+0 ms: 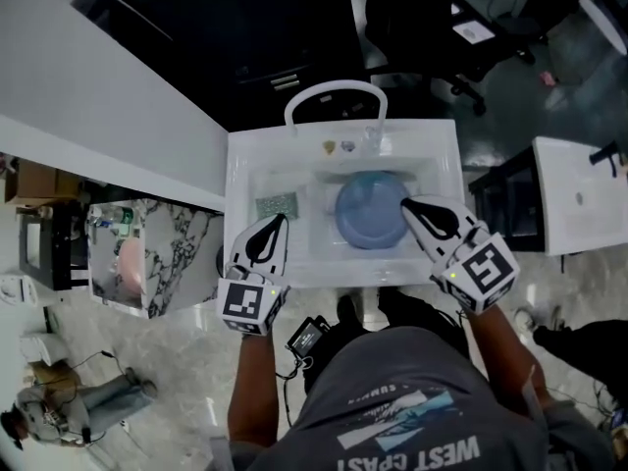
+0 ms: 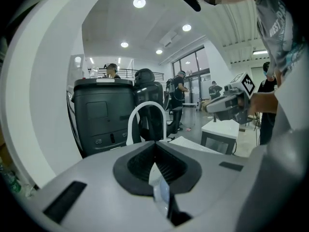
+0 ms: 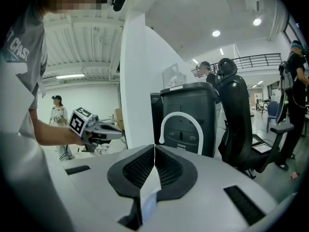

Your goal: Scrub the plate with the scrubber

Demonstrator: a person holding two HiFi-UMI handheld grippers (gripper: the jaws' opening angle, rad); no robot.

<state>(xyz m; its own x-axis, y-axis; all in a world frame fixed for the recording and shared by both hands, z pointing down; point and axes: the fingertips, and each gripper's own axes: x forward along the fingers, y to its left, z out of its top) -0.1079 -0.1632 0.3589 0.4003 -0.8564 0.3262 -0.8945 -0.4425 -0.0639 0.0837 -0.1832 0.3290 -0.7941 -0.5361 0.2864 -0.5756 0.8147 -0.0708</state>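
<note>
Head view: a blue plate is seen lying in the basin of a white sink, R of centre. A green scrubber lies flat in the basin's L part, apart from the plate. The left gripper is held over the near-L rim, tip just beside the scrubber, w/ jaws pressed together on nothing. The right gripper is held w/ its tip over the plate's R edge; contact cannot be told. Its jaws are likewise pressed together, empty. A white arch is seen at the far rim.
</note>
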